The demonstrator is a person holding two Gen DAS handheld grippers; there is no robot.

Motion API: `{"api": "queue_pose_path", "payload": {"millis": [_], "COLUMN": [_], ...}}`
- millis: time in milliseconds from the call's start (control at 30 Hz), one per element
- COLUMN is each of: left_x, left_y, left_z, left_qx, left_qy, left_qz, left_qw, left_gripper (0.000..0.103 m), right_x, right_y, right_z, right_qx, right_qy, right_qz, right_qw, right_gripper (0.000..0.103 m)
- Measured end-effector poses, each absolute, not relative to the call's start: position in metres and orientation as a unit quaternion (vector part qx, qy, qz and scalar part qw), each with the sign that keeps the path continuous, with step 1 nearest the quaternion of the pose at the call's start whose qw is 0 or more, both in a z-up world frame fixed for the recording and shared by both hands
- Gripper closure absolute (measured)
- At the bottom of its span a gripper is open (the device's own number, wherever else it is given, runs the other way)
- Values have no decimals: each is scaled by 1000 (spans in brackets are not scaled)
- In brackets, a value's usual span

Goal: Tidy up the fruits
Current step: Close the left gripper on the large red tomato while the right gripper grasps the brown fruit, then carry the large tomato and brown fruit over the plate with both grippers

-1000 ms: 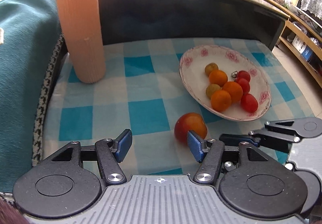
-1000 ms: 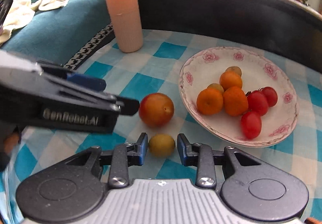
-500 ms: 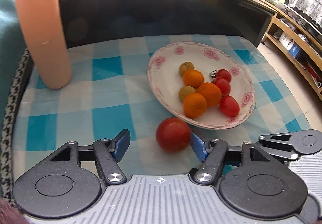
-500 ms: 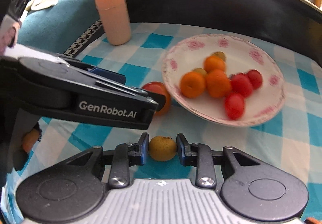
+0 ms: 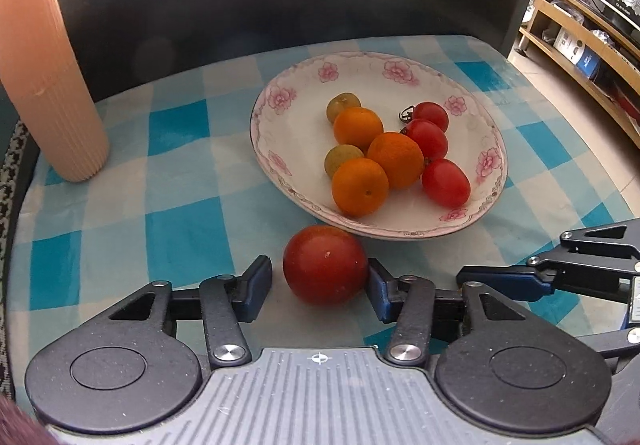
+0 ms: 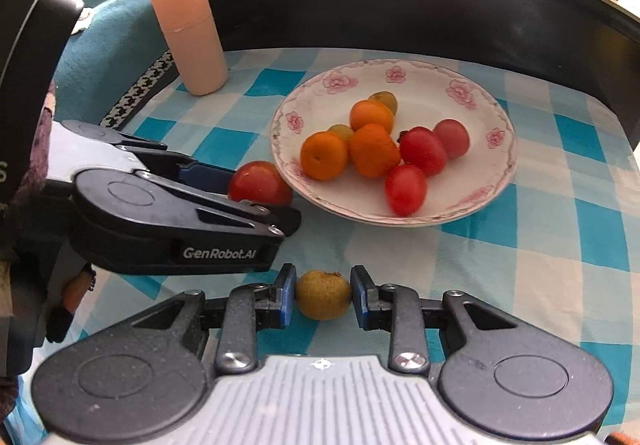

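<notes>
Yellowish fruit [image 6: 323, 295], stem end seemingly up, sits gripped in the right hand-held gripper [image 6: 323, 297]; left hand-held gripper [image 5: 318, 285] gapes around tomato [image 5: 325, 265].

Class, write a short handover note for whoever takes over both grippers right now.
Left gripper: jaws open around the big red fruit, which sits on the cloth just short of the plate.
Right gripper: jaws shut on the small yellow fruit.
Done: three oranges, three small red fruits and two small yellow ones lie on the plate.
Left: put both remaining fruits on the plate.
</notes>
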State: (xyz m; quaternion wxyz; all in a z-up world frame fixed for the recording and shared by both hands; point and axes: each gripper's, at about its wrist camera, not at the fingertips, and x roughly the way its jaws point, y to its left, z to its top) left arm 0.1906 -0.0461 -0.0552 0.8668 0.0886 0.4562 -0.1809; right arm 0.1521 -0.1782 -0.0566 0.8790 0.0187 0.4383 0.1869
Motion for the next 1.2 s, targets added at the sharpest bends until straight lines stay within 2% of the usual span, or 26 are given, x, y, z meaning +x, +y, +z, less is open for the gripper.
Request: {"api": "queue_pose_path", "payload": {"millis": [33, 333, 667, 1100, 1200], "left_x": [190, 185, 144, 102, 102], "left_y": [-47, -48, -35, -29, -28], "left_z": [-55, -51, -34, -53, -53], "left_qx": [89, 88, 87, 121, 121], "left_qy": [455, 455, 450, 463, 462], "left_qz": [-183, -184, -193, -207, -211], "left_qw": [867, 867, 867, 853, 853], "left_gripper": [52, 53, 53, 52, 48], "right_x": [152, 147, 112, 83, 84], "right_y": [-179, -183, -186, -176, -179], "right_z": [-57, -50, -40, -61, -62], "right_qx": [19, 15, 11, -39, -32], "right_qy": [438, 434, 431, 433, 434], "right_qz": [186, 182, 173, 155, 158], "right_qw": [879, 882, 886, 887, 887], "right_gripper": [58, 58, 58, 57, 57]}}
